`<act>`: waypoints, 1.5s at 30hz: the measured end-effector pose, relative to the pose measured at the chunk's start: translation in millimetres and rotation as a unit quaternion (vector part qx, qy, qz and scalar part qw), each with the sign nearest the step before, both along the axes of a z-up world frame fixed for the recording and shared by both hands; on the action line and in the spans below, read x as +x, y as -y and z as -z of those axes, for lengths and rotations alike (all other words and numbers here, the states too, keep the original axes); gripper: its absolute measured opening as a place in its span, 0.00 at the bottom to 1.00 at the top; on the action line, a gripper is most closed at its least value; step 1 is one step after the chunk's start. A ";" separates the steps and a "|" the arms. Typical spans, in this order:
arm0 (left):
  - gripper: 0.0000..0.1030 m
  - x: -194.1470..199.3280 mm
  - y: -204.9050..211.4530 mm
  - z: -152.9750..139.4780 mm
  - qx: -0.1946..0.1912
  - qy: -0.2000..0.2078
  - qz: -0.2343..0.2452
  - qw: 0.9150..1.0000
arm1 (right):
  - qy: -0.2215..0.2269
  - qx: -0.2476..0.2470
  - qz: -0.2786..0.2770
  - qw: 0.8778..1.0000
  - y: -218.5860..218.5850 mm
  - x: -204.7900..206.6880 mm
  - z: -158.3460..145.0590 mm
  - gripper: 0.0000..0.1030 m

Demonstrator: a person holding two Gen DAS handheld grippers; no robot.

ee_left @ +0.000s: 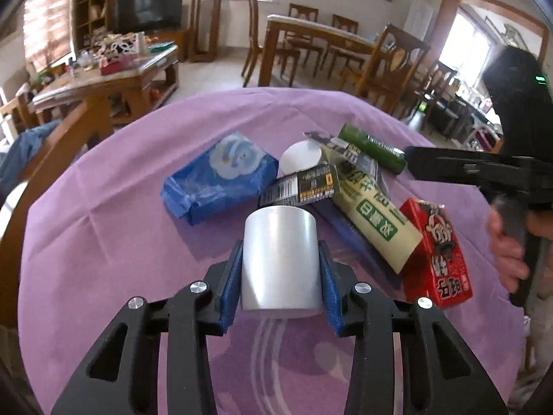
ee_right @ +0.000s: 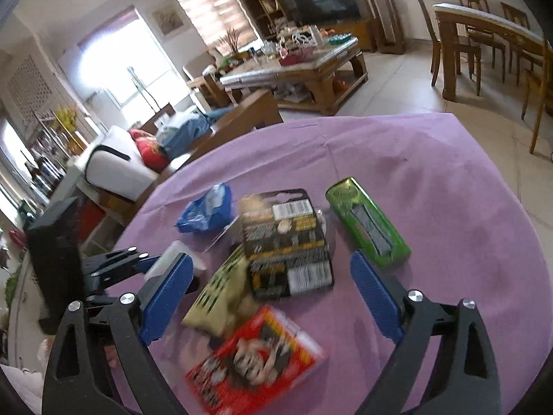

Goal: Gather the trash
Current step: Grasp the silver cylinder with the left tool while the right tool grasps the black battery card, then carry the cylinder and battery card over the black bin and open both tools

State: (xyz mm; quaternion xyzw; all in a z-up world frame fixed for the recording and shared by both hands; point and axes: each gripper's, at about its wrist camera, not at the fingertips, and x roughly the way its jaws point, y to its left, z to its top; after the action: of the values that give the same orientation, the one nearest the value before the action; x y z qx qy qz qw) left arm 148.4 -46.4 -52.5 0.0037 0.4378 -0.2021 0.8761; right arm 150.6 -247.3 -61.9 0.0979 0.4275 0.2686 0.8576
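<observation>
My left gripper point(ee_left: 280, 247) is shut on a white plastic cup point(ee_left: 280, 276), its blue pads point(ee_left: 231, 287) pressed on both sides, near the front of the purple-clothed round table point(ee_left: 103, 228). Behind the cup lies a pile of trash: a blue packet point(ee_left: 221, 176), a black barcode packet point(ee_left: 300, 186), a cream pack with green print point(ee_left: 373, 218), a green pack point(ee_left: 373, 152), a red carton point(ee_left: 435, 252) and a white round lid point(ee_left: 300, 159). My right gripper point(ee_right: 269, 259) hangs open above the black packet point(ee_right: 287, 242), holding nothing. The red carton point(ee_right: 255, 356) lies nearest it.
A hand point(ee_left: 504, 252) holds the right gripper's black body at the table's right side. Beyond the table stand a cluttered wooden coffee table point(ee_left: 114, 76), a dining table with chairs point(ee_left: 321, 38), a sofa point(ee_right: 117, 169) and a TV point(ee_left: 148, 7).
</observation>
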 end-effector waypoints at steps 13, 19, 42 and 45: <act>0.39 -7.4 -9.4 4.9 -0.075 0.007 -0.014 0.997 | -0.009 -0.056 -0.033 0.998 -28.4 19.0 17.8 0.59; 0.39 -10.5 -8.9 4.7 -0.086 0.014 -0.010 0.996 | 0.019 -0.022 -0.016 0.999 -16.6 7.9 1.9 0.59; 0.39 -82.3 126.4 -71.9 -0.156 0.132 0.116 0.972 | 0.161 0.166 0.172 0.958 192.2 -190.1 -57.8 0.59; 0.39 -97.8 173.5 -78.2 -0.167 0.127 0.152 0.966 | 0.183 0.170 0.217 0.944 228.8 -217.1 -56.8 0.59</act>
State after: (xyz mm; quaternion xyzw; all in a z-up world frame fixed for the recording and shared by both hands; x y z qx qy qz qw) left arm 50.5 -219.9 25.7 -0.0502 0.2771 -0.4008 0.8718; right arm -66.6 -476.1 -5.1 0.2813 0.1794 0.1584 0.9293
